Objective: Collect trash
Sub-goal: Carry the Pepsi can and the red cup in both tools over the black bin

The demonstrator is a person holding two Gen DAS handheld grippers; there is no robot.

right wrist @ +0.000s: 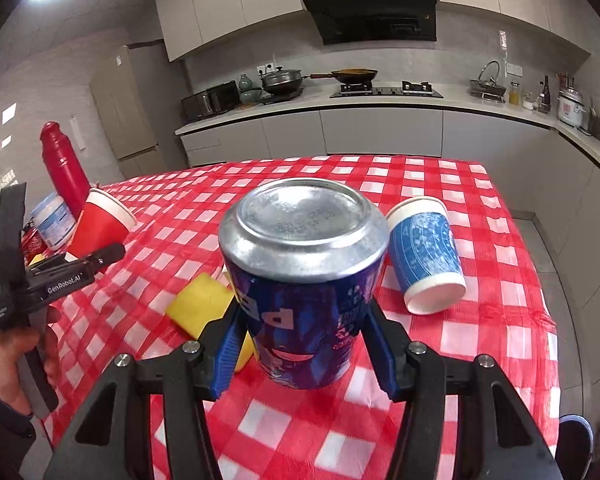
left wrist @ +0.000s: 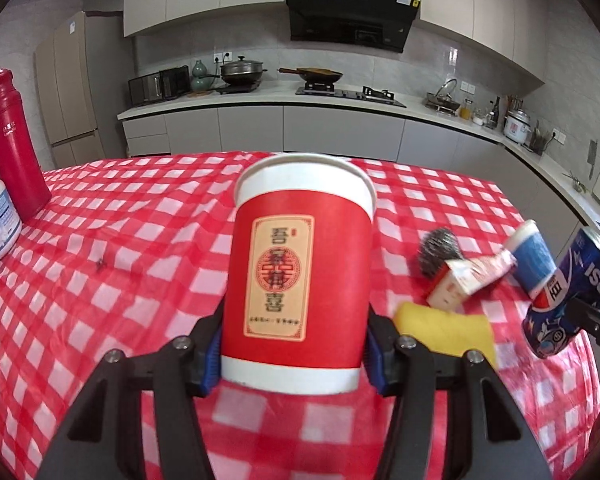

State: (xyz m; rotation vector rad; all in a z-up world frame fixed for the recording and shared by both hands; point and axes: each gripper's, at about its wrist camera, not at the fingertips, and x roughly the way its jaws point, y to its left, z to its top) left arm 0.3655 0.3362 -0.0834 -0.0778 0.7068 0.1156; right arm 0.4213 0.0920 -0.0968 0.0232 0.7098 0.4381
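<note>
Right now your left gripper (left wrist: 294,354) has its blue pads pressed on the base of the red paper cup (left wrist: 300,272), held upright above the checked tablecloth (left wrist: 120,248). Your right gripper (right wrist: 306,354) clamps the blue Pepsi can (right wrist: 306,280), bottom end up. Only the left view shows the steel scourer (left wrist: 438,250) and small carton (left wrist: 466,276); the right view shows the blue paper cup (right wrist: 426,254) lying tipped beside the can, and the yellow sponge (right wrist: 200,304).

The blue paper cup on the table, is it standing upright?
No, the blue paper cup lies tipped on its side on the checkered tablecloth, white base toward the camera.
</note>
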